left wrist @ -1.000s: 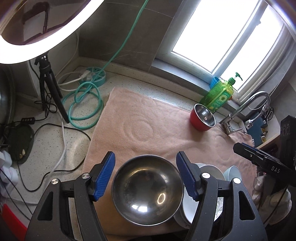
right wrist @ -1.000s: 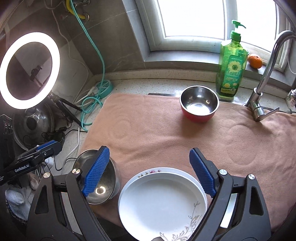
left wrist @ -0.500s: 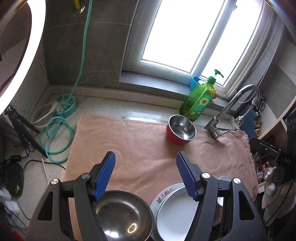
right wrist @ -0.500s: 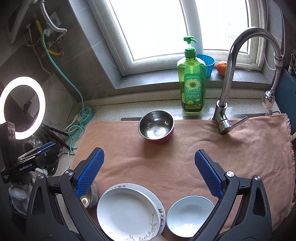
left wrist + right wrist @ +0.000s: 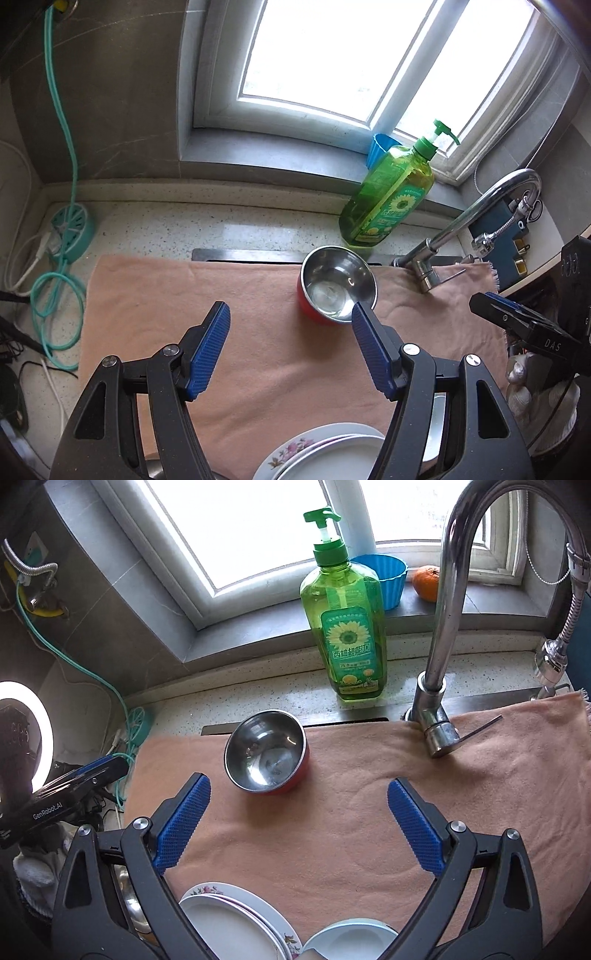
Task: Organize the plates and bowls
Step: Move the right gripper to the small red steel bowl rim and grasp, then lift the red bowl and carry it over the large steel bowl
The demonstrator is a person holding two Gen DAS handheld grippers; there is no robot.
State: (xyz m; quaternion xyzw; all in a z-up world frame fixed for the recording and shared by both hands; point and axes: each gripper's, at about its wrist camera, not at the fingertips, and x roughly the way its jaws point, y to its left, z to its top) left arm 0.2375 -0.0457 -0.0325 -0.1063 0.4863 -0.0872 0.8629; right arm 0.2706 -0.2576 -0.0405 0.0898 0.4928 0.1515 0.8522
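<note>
A red bowl with a steel inside (image 5: 337,288) (image 5: 266,751) stands on the far part of the pink towel (image 5: 273,354) (image 5: 332,830). Stacked white plates (image 5: 328,458) (image 5: 229,923), one flower-rimmed, lie at the towel's near edge, with a small white bowl (image 5: 351,938) to their right. My left gripper (image 5: 290,338) is open and empty over the bare towel, the red bowl just beyond its right finger. Equally open and empty, my right gripper (image 5: 297,805) hangs with that bowl ahead between its fingers, nearer the left one. A steel bowl (image 5: 129,908) peeks out behind its left arm.
A green soap bottle (image 5: 388,199) (image 5: 345,627) and a steel tap (image 5: 476,221) (image 5: 447,627) stand behind the towel. A blue cup (image 5: 384,576) and an orange (image 5: 426,581) sit on the sill. Teal hose and cables (image 5: 55,280) lie left. A ring light (image 5: 26,738) glows at far left.
Both grippers have moved away from the steel bowl and plates toward the back of the counter. The red bowl now looms larger; the near dishes have slid to the bottom edge.
</note>
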